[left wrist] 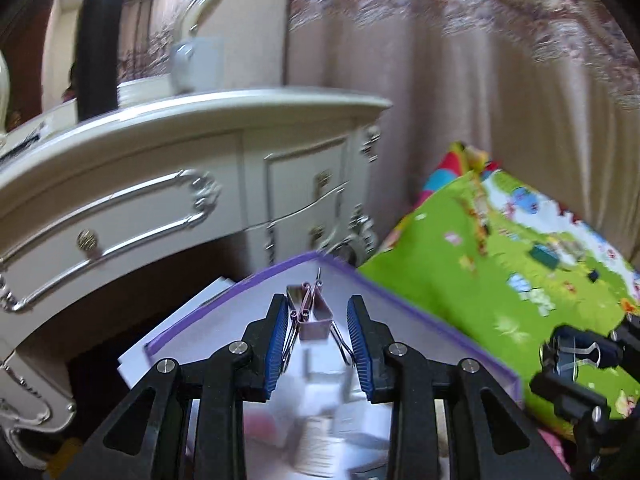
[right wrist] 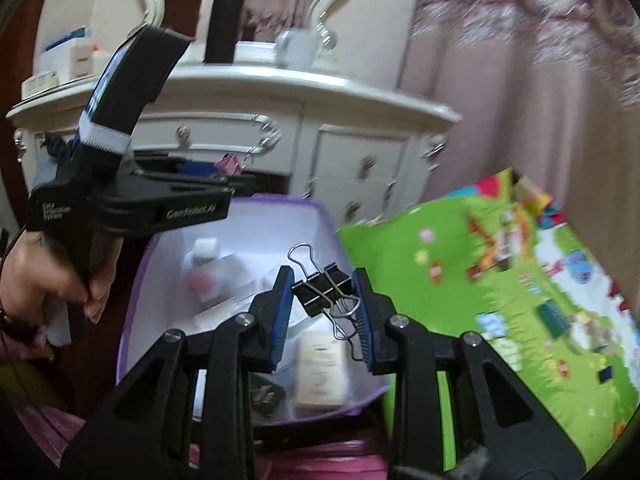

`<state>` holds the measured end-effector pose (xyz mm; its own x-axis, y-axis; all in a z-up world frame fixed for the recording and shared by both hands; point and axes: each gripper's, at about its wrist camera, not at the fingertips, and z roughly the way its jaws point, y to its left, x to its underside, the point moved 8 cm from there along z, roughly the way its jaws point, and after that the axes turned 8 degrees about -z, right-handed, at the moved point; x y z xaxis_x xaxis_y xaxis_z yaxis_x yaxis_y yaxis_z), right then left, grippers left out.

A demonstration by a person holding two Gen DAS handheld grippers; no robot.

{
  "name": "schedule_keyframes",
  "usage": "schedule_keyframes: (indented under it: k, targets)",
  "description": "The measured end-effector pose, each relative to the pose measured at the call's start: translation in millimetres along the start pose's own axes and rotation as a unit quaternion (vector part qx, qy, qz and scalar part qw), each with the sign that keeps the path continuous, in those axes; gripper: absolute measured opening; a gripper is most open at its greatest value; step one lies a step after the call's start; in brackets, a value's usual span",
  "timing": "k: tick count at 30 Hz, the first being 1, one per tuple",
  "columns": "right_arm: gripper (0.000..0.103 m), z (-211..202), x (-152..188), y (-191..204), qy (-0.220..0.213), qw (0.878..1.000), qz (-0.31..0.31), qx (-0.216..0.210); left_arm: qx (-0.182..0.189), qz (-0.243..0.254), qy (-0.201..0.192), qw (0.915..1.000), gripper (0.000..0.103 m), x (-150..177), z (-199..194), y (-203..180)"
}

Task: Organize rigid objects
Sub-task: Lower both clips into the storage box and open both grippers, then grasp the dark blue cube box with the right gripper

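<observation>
Two binder clips are in my grip above the purple-rimmed box (right wrist: 140, 264): my left gripper (left wrist: 318, 320) has its fingers closed on a pink clip (left wrist: 314, 322), my right gripper (right wrist: 322, 300) on a black clip (right wrist: 320, 290) with silver wire handles. Inside the box lie a cream packet (right wrist: 320, 372) and blurred white items.

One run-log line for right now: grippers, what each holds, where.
left gripper: shut on pink binder clip | right gripper: shut on black binder clip | both above purple-rimmed box | nothing released yet
</observation>
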<state>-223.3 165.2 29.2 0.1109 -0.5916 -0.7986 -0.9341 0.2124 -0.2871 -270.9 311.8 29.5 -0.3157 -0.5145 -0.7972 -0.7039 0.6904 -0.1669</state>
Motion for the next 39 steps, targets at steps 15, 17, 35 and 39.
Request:
schedule_keyframes:
  k: [15, 17, 35, 39]
  targets:
    - [0.081, -53, 44, -87, 0.015, 0.991, 0.107, 0.080, 0.028, -0.004, 0.041, 0.9987, 0.089, 14, 15, -59]
    - [0.083, -67, 75, -126, 0.037, 0.981, 0.153, 0.116, 0.079, 0.010, 0.074, 0.9941, 0.089, 22, 19, -101]
    - [0.086, -92, 320, -406, 0.153, 0.790, 0.537, 0.254, 0.116, 0.036, 0.182, 0.9759, 0.094, 83, 134, -341]
    - [0.087, -62, 314, -440, 0.153, 0.770, 0.555, 0.274, 0.108, 0.065, 0.164, 0.9784, 0.103, 92, 136, -345]
